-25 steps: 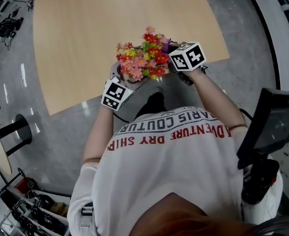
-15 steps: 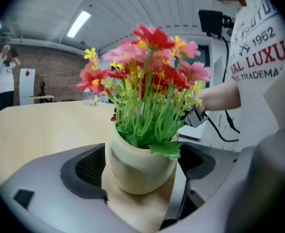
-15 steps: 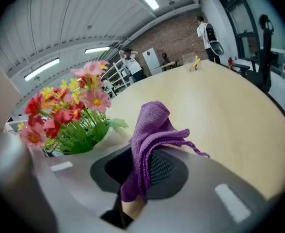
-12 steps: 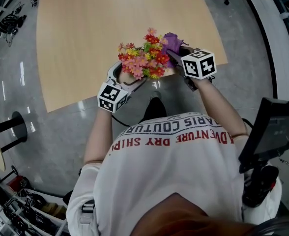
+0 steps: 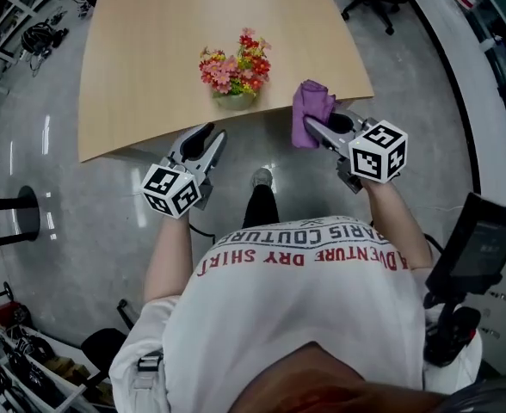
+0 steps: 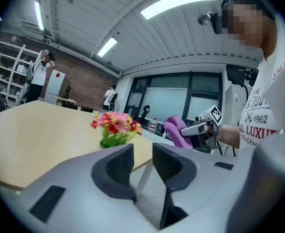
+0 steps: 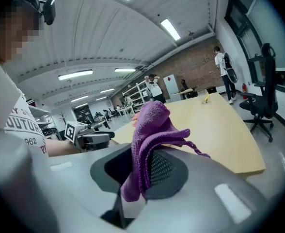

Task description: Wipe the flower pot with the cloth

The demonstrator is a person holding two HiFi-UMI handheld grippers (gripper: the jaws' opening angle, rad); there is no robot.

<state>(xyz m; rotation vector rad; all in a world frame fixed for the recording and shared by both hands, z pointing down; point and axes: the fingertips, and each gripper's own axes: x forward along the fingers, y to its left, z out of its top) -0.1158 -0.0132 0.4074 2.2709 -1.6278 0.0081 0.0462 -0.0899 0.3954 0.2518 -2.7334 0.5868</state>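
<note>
Head view: flower pot (image 5: 234, 100) upright on bench (image 5: 141, 50), near its front edge; left tool (image 5: 203, 142) and right tool (image 5: 315, 127) off the bench, apart from the pot.
Left gripper view: left tool (image 6: 142, 157) closing, narrow gap, nothing between.
Right gripper view: right tool (image 7: 137, 171) pinching purple cloth (image 7: 152, 125).

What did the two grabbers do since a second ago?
Both pulled back from the flower pot, toward the person. The left gripper is now clear of the pot and empty, its jaws closing. The pot stands alone on the table. Unchanged: the right gripper still holds the cloth.
</note>
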